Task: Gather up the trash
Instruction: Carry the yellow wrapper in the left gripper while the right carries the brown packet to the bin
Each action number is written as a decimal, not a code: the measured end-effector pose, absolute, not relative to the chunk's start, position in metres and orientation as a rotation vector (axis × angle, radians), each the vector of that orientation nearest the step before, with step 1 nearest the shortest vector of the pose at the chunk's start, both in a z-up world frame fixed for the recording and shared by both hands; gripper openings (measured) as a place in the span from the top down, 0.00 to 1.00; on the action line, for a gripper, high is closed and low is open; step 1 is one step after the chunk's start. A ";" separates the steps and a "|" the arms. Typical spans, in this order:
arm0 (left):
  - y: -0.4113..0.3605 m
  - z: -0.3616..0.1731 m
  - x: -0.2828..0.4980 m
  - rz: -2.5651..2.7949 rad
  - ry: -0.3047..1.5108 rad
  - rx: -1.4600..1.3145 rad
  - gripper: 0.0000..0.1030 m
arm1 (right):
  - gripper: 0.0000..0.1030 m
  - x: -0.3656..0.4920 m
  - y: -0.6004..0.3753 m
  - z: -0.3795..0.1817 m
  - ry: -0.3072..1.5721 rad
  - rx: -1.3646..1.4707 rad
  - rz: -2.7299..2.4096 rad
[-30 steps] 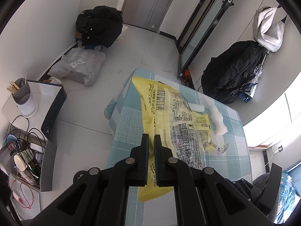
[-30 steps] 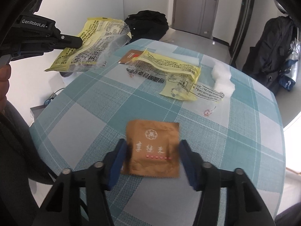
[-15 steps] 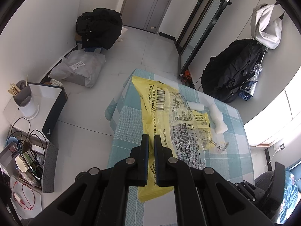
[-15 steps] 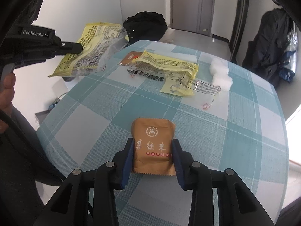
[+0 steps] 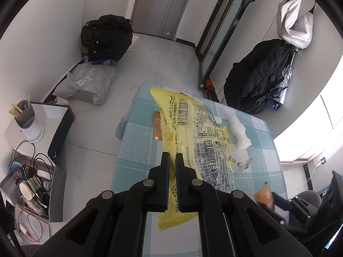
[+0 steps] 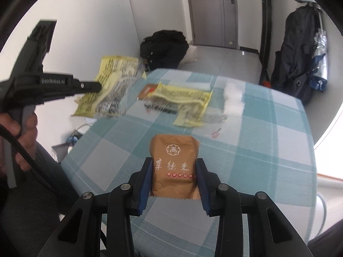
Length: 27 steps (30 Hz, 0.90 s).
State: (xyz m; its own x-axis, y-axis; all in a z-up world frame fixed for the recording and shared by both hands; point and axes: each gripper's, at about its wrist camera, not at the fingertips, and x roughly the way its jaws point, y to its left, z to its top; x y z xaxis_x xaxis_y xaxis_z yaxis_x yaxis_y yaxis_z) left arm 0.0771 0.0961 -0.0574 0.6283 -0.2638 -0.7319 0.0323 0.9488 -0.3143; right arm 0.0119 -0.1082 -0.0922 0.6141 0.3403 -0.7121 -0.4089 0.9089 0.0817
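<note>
Since 1 second ago the right gripper (image 6: 174, 169) has narrowed from straddling the brown packet (image 6: 174, 162) as it lay flat on the checked tablecloth (image 6: 268, 150) to clamping it by both side edges; the packet now stands clear of the cloth, bowed inward under the squeeze. Its long axis runs from 6 to 12 o'clock in the right wrist view, sealed top edge toward 12, serrated bottom edge toward 6 between the fingers. The left gripper (image 5: 172, 160) is unchanged, clenched on the yellow wrapper (image 5: 193, 132), which hangs above the table's left edge; its long axis runs from 6 to 12 o'clock in the left wrist view, barcode end far. A second yellow wrapper (image 6: 184, 100) lies flat at 12 o'clock on the table, with a white wad (image 6: 232, 98) just beside it at 1 o'clock.
</note>
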 end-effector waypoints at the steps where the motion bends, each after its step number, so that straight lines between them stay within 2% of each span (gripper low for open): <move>1: 0.094 -0.055 0.076 -0.173 0.872 -0.280 0.98 | 0.63 0.011 -0.115 -0.087 0.791 -0.080 0.430; 11: 0.046 -0.014 0.069 -0.242 0.793 -0.243 0.98 | 0.63 0.005 -0.178 -0.038 0.696 0.022 0.395; 27: -0.087 0.043 0.079 -0.493 0.725 -0.146 0.98 | 0.63 -0.030 -0.319 0.032 0.533 0.143 0.184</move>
State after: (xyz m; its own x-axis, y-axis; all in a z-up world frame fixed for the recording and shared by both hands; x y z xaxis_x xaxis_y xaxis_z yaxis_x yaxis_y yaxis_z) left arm 0.0791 -0.0873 0.0432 0.6400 -0.4805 -0.5996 0.3813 0.8761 -0.2951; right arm -0.0301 -0.3185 0.0320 0.8455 0.2109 -0.4905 -0.1368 0.9736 0.1828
